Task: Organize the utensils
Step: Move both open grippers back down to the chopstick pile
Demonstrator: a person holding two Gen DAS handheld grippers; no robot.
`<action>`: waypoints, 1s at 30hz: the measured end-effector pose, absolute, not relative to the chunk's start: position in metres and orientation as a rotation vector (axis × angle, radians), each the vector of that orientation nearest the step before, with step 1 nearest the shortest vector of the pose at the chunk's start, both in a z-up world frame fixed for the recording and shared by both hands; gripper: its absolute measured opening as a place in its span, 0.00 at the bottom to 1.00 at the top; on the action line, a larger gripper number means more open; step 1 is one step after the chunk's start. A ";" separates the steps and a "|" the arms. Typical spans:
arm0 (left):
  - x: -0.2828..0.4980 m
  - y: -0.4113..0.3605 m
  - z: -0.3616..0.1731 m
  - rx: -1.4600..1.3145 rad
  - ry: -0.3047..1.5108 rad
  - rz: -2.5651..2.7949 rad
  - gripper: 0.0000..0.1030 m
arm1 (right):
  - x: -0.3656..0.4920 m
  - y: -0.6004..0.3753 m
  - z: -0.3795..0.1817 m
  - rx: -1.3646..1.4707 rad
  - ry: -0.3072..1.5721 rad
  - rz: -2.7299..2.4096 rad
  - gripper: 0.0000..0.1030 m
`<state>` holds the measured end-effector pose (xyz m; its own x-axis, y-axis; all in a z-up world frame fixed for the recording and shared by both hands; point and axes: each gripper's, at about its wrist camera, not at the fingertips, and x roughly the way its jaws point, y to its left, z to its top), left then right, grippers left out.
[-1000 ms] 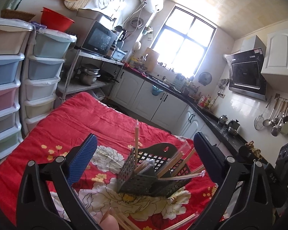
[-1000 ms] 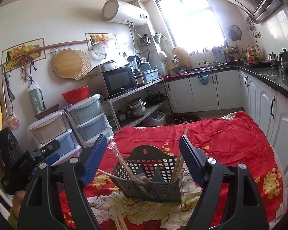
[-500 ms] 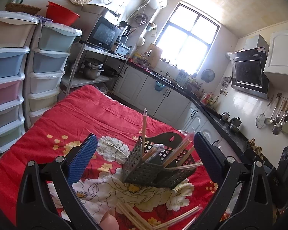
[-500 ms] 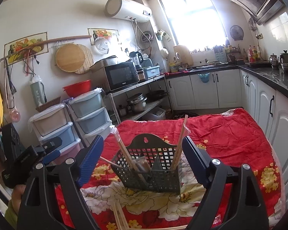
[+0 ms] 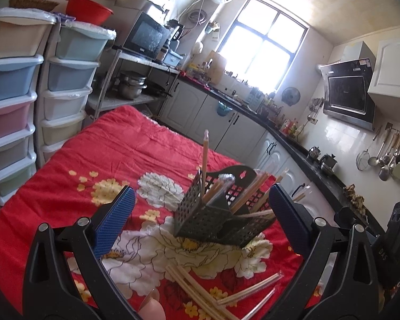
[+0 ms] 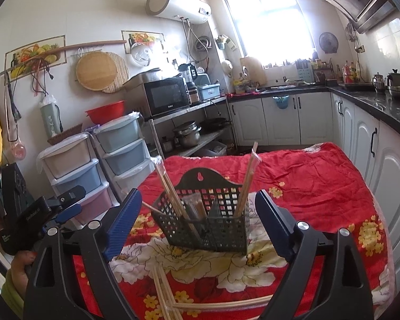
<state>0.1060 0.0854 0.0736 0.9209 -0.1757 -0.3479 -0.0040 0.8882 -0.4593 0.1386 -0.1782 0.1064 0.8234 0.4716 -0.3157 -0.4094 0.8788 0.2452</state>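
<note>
A dark perforated utensil basket (image 5: 216, 221) (image 6: 208, 226) stands on the red flowered cloth (image 5: 114, 154), with several wrapped chopsticks (image 6: 246, 178) sticking up out of it. More wrapped chopsticks (image 5: 197, 288) (image 6: 165, 290) lie loose on the cloth in front of it. My left gripper (image 5: 200, 190) is open and hangs short of the basket with nothing between its pads. My right gripper (image 6: 198, 194) faces the basket from another side. Its jaws are opening, and nothing is between them. The left gripper's body (image 6: 37, 213) and the hand holding it show at the left edge.
Stacked plastic drawers (image 5: 13, 85) stand left of the table. Beyond it are a shelf with a microwave (image 6: 165, 96) and pots. White cabinets under a black counter (image 6: 370, 101) run along the far wall and the right. The cloth (image 6: 320, 176) behind the basket is bare.
Both grippers have sunk a little toward the cloth, bringing the loose chopsticks into view in front of the basket. The right jaws stand slightly wider apart.
</note>
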 end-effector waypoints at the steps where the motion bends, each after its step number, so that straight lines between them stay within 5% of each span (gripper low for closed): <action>1: 0.106 0.085 0.072 -0.473 0.400 -0.092 0.90 | 0.138 -0.178 0.103 0.168 0.387 0.470 0.82; 30: 0.114 0.078 0.003 -0.516 0.641 -0.118 0.90 | 0.132 -0.183 0.046 0.129 0.570 0.446 0.82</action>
